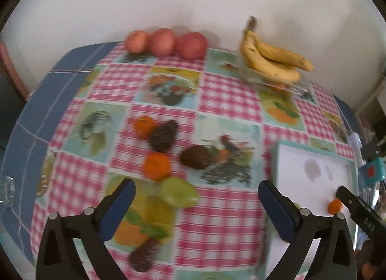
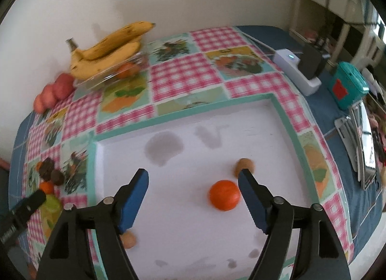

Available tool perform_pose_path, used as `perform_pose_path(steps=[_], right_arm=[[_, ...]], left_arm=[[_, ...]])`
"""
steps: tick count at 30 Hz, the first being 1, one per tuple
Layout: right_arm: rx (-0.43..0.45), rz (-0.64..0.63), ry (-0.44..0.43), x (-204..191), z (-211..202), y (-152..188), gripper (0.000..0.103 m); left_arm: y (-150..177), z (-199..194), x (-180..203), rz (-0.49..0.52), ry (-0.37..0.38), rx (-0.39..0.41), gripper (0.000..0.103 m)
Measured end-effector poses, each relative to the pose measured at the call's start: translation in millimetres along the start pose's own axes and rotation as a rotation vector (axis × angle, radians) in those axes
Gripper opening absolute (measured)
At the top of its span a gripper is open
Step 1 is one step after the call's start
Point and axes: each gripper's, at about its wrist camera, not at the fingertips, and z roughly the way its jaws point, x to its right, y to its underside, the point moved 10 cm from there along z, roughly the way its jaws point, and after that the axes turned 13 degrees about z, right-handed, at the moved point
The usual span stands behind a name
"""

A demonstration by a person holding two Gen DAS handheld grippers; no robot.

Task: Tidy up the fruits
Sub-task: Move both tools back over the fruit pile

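My left gripper is open and empty, above a green fruit on the checked tablecloth. Past it lie two oranges and two dark avocados; another dark fruit lies near the front. My right gripper is open and empty over the white tray. An orange lies in the tray by the right finger. Two small tan fruits also lie in the tray.
Three red apples stand at the back by the wall. Bananas rest on a glass dish holding an orange. A white device and a teal box sit at the table's right side.
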Motion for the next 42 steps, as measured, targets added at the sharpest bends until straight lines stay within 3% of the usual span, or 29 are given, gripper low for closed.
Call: perform_pose_path(steps=[2,9,18,27,30,42], right_arm=[[-0.002,-0.018,-0.011,-9,-3,5,0.092],[0.031,-0.099,-0.034,-40,-14,17,0.092],[-0.014,-0.176,-0.095,-87,-22,45,0.092],[-0.083,-0.257,-0.157,-135,-24,84,0.092],[-0.106,-0.284,-0.152,-141,-20,97,0.092],[-0.131,-0.278,-0.122,-125,-20,114,0.092]], left_arm=[[2,-6,-18,-0.014,-0.027,0.006,0.103],[7,-28,-68,-0.05,-0.109,0.035,0.103],[20,-43,-107,-0.108,-0.134,0.052,0.103],[43,-27,-106,-0.107,-0.116,-0.01,0.103],[54,-19,-98,-0.117,-0.065,-0.035,0.103],[82,-1,-76,-0.123,0.003,-0.121,0.102]])
